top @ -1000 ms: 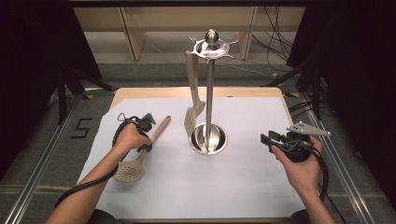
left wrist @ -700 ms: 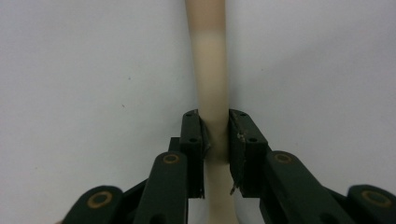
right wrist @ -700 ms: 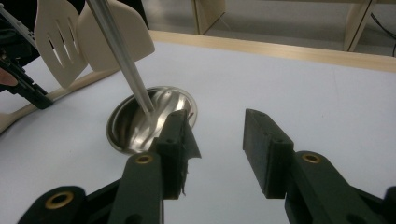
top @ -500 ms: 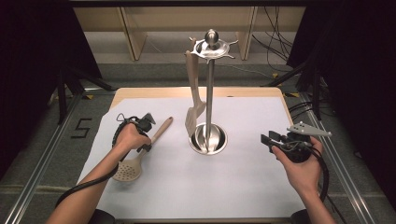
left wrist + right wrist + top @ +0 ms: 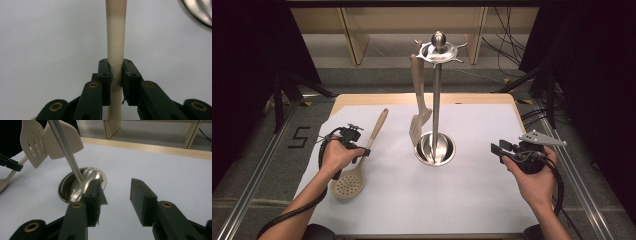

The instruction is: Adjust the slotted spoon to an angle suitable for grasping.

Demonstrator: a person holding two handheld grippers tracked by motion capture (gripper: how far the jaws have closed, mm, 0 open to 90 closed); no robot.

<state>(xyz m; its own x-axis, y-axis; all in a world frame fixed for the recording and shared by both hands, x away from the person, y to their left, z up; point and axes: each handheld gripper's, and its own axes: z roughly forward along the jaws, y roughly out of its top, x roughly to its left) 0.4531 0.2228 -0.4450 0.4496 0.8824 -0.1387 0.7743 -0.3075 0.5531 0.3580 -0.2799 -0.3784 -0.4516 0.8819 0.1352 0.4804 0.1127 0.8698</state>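
My left gripper (image 5: 357,150) has just been closing, and its two black pads now pinch the handle of the pale wooden slotted spoon with the round perforated bowl (image 5: 357,165) partway along the shaft, as the left gripper view shows (image 5: 116,82). The spoon lies on the white paper sheet (image 5: 472,200) at the left side of the table, its long axis running from the bowl near me up and slightly rightward to the rounded handle end, which points away toward the far edge. My hand covers the middle of the handle in the high view, and in the left gripper view the spoon (image 5: 116,37) is cut off at the top and bottom, so neither bowl nor tip shows there.

My right gripper (image 5: 504,150) hovers at the right with its jaws apart and nothing between them (image 5: 116,195). Ahead of it stands the shiny steel utensil stand with a round dish base (image 5: 435,145), with a pale wooden slotted turner (image 5: 418,115) hanging from its top.
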